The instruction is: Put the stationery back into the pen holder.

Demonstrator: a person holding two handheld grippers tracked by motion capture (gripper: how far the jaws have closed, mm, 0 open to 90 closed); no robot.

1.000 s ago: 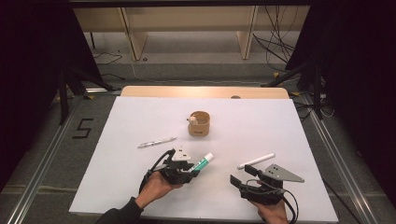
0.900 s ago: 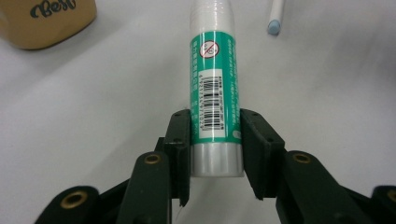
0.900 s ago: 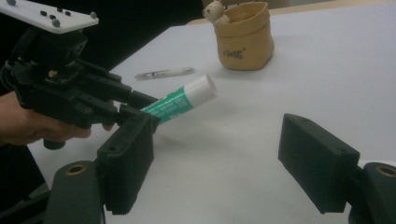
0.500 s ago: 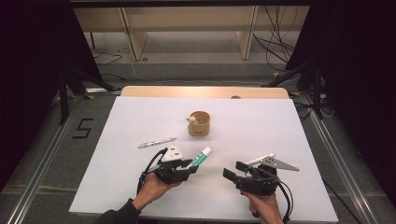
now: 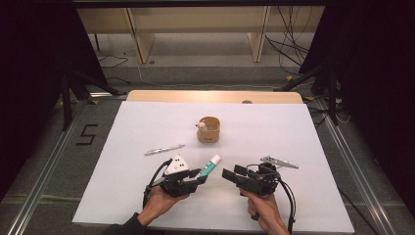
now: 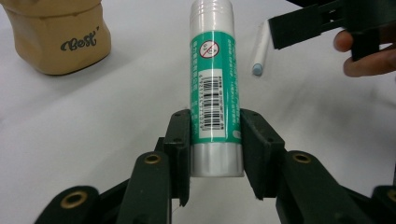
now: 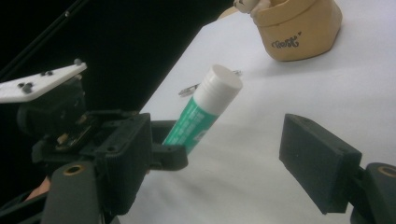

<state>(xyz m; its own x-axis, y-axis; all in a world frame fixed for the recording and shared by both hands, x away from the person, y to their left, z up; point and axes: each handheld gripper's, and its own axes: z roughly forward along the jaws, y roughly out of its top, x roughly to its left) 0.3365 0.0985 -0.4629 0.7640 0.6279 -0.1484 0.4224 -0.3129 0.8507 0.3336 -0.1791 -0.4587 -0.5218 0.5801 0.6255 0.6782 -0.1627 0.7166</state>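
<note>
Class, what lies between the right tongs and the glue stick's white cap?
Only bare white table; right tongs stand open beside the glue stick, seen from the high view.

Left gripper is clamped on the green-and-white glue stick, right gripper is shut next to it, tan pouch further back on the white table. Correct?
One thing is off: the right gripper is open, jaws wide apart with nothing between them, as the right gripper view shows. The rest holds: the left gripper is clamped on the green-and-white glue stick, and the tan pouch sits further back on the white table.

Glossy plastic glue stick [image 6: 215, 84], matt tabletop [image 5: 147, 127]
</note>
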